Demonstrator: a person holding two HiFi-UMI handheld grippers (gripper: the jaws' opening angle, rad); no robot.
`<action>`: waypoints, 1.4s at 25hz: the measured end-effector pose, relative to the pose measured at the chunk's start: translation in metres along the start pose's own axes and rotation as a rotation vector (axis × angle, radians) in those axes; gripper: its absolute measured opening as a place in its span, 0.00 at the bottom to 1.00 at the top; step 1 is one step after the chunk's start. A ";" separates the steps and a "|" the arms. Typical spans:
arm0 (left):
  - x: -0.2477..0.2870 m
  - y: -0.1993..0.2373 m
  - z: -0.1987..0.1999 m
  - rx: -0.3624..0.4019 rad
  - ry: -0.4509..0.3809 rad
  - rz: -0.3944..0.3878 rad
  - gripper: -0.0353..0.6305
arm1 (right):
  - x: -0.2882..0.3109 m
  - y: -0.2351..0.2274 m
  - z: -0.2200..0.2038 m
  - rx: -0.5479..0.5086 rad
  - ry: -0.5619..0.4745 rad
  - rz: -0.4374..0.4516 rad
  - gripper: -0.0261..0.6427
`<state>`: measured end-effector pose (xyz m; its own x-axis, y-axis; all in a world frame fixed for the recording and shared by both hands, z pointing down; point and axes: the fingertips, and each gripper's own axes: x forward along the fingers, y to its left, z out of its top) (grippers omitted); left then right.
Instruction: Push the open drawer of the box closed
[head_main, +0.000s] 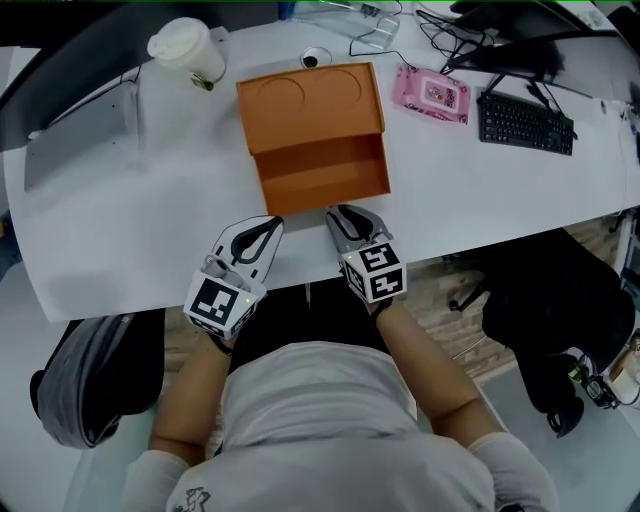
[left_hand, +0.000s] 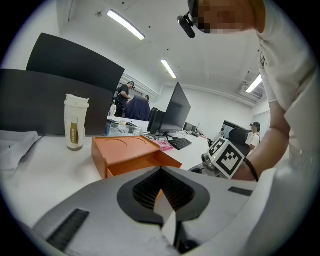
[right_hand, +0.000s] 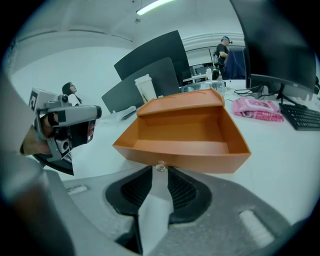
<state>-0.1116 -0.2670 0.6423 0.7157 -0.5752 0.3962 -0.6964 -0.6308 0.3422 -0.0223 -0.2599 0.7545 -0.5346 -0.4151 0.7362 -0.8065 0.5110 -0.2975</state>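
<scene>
An orange box (head_main: 310, 105) stands mid-table, and its drawer (head_main: 325, 168) is pulled out toward me. In the right gripper view the drawer (right_hand: 185, 131) is hollow inside and has a small knob (right_hand: 160, 166) on its front. My right gripper (head_main: 340, 213) is at the middle of the drawer front. Its jaws stand slightly apart, with the knob at the tips of the right gripper (right_hand: 160, 174) and the pads not pressing on it. My left gripper (head_main: 271, 228) rests on the table by the drawer's near left corner, tips together and holding nothing. The left gripper view shows the box (left_hand: 130, 152) ahead.
A lidded paper cup (head_main: 188, 50) stands at the back left. A pink packet (head_main: 431, 93) and a black keyboard (head_main: 525, 123) lie to the right of the box. A grey laptop (head_main: 80, 135) lies at the far left. The table's front edge (head_main: 300, 285) runs just behind my grippers.
</scene>
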 end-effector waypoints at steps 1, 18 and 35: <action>0.001 0.002 -0.002 -0.008 0.002 0.002 0.05 | 0.002 0.000 0.000 0.001 0.001 0.000 0.19; 0.000 0.011 -0.013 -0.028 0.017 -0.003 0.05 | 0.016 -0.002 -0.004 0.028 0.015 -0.013 0.15; -0.010 0.026 0.007 -0.016 0.007 -0.009 0.05 | 0.021 0.000 0.011 0.047 0.011 -0.045 0.14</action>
<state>-0.1360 -0.2810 0.6417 0.7216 -0.5659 0.3988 -0.6907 -0.6273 0.3597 -0.0363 -0.2769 0.7627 -0.4951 -0.4280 0.7561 -0.8405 0.4562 -0.2922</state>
